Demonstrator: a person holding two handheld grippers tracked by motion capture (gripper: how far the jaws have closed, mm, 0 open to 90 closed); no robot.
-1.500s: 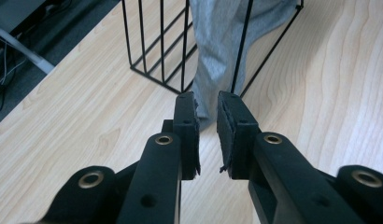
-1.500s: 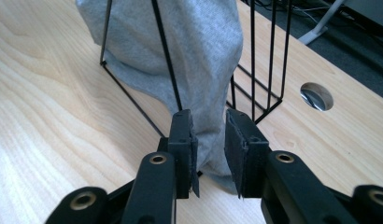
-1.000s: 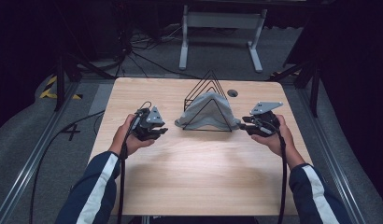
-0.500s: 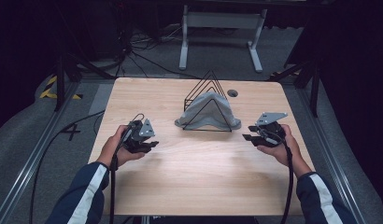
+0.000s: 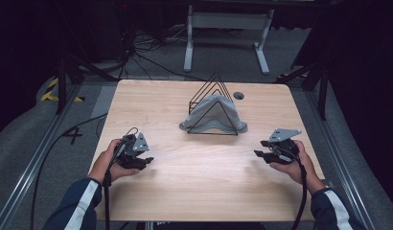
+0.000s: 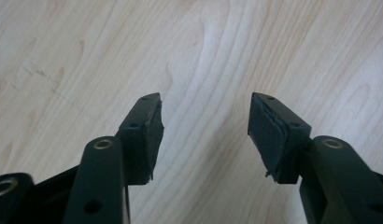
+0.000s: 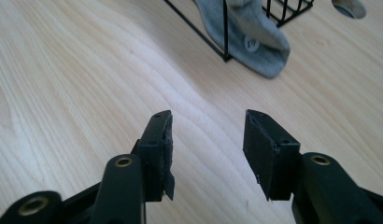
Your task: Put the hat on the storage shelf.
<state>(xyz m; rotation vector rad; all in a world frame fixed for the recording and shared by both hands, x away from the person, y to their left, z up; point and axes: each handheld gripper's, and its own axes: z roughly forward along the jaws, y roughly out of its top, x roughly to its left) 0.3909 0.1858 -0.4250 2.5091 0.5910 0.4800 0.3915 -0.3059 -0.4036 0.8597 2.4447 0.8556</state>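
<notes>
High view: a soft grey cloth [image 5: 213, 115] hangs draped over a black triangular wire rack [image 5: 211, 103] near the middle of the far edge of the pale wooden counter [image 5: 194, 187]. It looks light and limp, likely to sag and slide off the thin wires, so a pinch at a hanging edge seems best. A small round white label [image 7: 251, 43] on it is unreadable. The left hand-held gripper [image 5: 145, 160] and right hand-held gripper [image 5: 258, 154], released and empty, have just been opening, well apart from it toward the near corners.
</notes>
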